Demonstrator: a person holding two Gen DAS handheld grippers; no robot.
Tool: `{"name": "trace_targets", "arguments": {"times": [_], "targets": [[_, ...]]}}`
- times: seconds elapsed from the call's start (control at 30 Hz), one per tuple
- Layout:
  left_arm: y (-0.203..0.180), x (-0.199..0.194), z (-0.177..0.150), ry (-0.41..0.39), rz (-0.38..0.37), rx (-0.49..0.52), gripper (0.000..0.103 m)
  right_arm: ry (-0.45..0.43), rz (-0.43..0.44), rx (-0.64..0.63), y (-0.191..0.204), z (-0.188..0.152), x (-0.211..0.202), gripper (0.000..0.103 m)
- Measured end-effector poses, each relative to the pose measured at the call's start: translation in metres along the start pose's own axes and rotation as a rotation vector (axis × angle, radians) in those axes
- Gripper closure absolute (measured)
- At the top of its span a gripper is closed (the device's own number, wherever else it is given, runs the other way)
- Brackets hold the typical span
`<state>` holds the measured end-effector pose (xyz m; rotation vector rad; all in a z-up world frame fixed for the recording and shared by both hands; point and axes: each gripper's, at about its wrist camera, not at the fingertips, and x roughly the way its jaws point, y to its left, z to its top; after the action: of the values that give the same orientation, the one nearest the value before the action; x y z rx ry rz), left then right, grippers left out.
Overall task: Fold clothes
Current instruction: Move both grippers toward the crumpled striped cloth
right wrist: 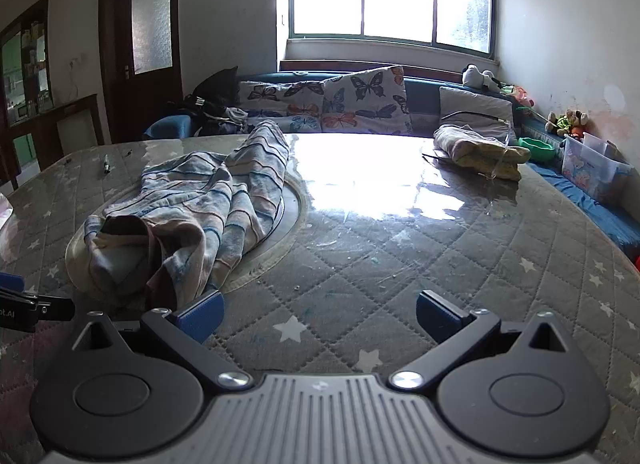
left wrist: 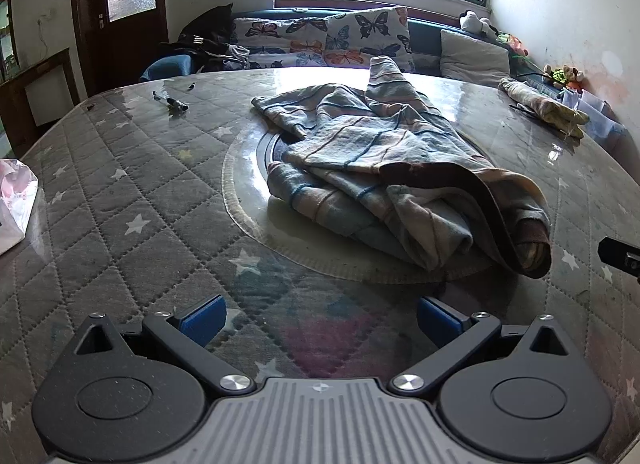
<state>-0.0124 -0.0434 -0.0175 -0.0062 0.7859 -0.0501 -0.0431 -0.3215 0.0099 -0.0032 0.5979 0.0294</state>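
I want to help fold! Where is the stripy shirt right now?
The stripy shirt lies crumpled on the round glass disc in the middle of the table, ahead and right in the left wrist view, ahead and left in the right wrist view.

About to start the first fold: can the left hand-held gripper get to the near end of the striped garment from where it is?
Probably yes. The left hand-held gripper is open and empty, and only bare table lies between it and the striped garment, whose near end faces it.
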Motion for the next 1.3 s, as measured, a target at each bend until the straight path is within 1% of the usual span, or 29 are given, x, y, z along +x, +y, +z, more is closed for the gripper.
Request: {"name": "trace_targets", "arguments": {"times": [0.57,1.13,1.27,1.3], "targets": [[-0.005,-0.003,0.004,0.012,-0.014,0.045,0.0,0.019,0.059,-0.021,0.01,-0.002,0.002,0.0],[-0.004,-0.001,0.013,0.009,-0.028,0.055,0.0,0.036,0.097,-0.034,0.021,0.004,0.01,0.0],[-0.003,0.0,0.016,0.006,-0.031,0.054,0.0,0.039,0.098,-0.04,0.021,0.006,0.012,0.001],[-0.003,0.0,0.017,0.004,-0.031,0.053,0.0,0.038,0.099,-0.043,0.021,0.007,0.013,0.003]]}}
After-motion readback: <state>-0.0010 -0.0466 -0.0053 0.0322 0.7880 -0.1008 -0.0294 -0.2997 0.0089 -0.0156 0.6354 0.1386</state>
